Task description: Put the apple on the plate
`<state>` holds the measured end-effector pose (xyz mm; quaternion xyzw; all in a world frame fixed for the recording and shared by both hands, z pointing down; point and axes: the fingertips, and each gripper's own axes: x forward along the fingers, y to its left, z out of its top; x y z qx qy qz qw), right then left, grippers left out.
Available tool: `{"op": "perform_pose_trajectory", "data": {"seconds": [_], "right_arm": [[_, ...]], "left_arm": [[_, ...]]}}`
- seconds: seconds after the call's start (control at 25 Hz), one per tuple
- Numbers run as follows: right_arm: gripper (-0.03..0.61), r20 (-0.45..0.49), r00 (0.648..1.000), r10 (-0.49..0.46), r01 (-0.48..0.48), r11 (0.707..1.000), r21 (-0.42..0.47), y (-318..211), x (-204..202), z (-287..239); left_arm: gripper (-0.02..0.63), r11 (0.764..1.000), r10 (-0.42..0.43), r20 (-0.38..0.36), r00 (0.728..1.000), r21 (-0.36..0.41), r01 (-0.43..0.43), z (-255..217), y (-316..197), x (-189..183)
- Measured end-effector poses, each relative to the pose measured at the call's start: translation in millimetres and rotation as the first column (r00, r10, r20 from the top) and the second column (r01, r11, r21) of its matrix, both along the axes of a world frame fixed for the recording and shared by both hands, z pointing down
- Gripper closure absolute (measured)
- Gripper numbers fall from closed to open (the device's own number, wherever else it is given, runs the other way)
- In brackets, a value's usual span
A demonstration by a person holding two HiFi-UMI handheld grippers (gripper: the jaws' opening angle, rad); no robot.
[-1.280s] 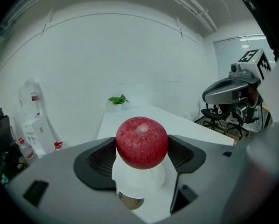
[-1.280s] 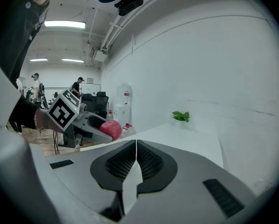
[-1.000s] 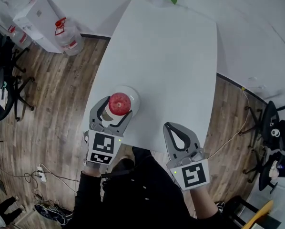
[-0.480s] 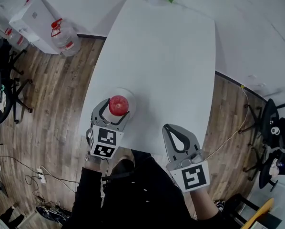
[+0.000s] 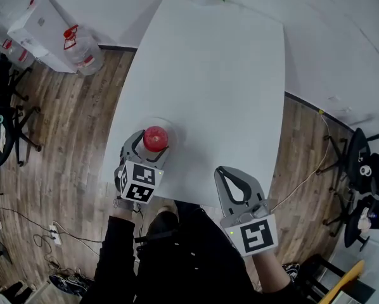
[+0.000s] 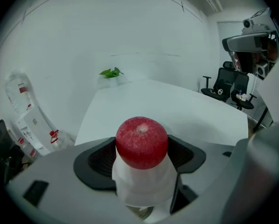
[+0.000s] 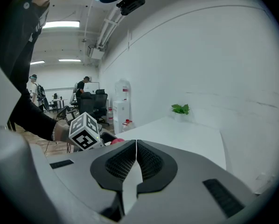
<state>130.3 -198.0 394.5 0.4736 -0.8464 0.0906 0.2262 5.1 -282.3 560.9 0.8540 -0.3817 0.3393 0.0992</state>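
Overhead, from the head view, my left gripper (image 5: 153, 143) was clamped on the apple (image 5: 155, 138), which sat over the plate (image 5: 170, 126) near the left edge of the white table (image 5: 215, 75). I couldn't tell if apple and plate touched. My right gripper (image 5: 231, 176) hung over the table's near edge. Along my left jaws, both pads pressed the apple's sides. Along my right jaws, the two met in a thin seam, with nothing between them.

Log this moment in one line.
left hand-held gripper: shut on apple | apple: over plate | right hand-held gripper: shut, empty
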Motion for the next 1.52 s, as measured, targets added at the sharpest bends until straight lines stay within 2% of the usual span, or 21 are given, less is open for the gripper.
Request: {"op": "perform_pose_trajectory", "data": {"seconds": [0.24, 0.48, 0.72, 0.92, 1.16, 1.32, 1.52], "right_arm": [[0.535, -0.005, 1.0, 0.0, 0.0, 1.0, -0.016, -1, -1, 4], [0.535, -0.007, 1.0, -0.007, 0.006, 1.0, -0.023, 2, -5, 7], [0.535, -0.011, 1.0, -0.024, 0.023, 0.999, -0.033, 5, -17, 8], [0.535, -0.016, 0.999, -0.028, 0.027, 0.999, -0.038, 6, -25, 11], [0.535, -0.014, 0.999, -0.043, 0.042, 0.999, -0.03, 13, -37, 6], [0.535, -0.015, 0.999, -0.046, 0.046, 0.999, -0.013, 19, -47, 2], [0.535, -0.021, 0.999, -0.038, 0.039, 0.999, 0.008, 26, -53, -6]], "left_arm": [[0.262, 1.0, 0.018, 0.024, 1.0, -0.014, -0.018, 12, 1, -1], [0.262, 1.0, 0.0, -0.001, 1.0, 0.002, 0.0, 14, 2, -2], [0.262, 0.999, 0.011, -0.025, 1.0, -0.034, -0.012, 20, 6, -8], [0.261, 0.999, 0.014, -0.038, 0.999, -0.029, -0.016, 18, 6, -13], [0.261, 0.999, 0.028, -0.072, 0.997, -0.017, -0.029, 4, 16, -17], [0.261, 1.0, 0.006, -0.092, 0.996, 0.0, -0.006, -8, 21, -28], [0.265, 0.998, -0.02, -0.15, 0.989, 0.056, 0.029, -49, 23, -38]]}}
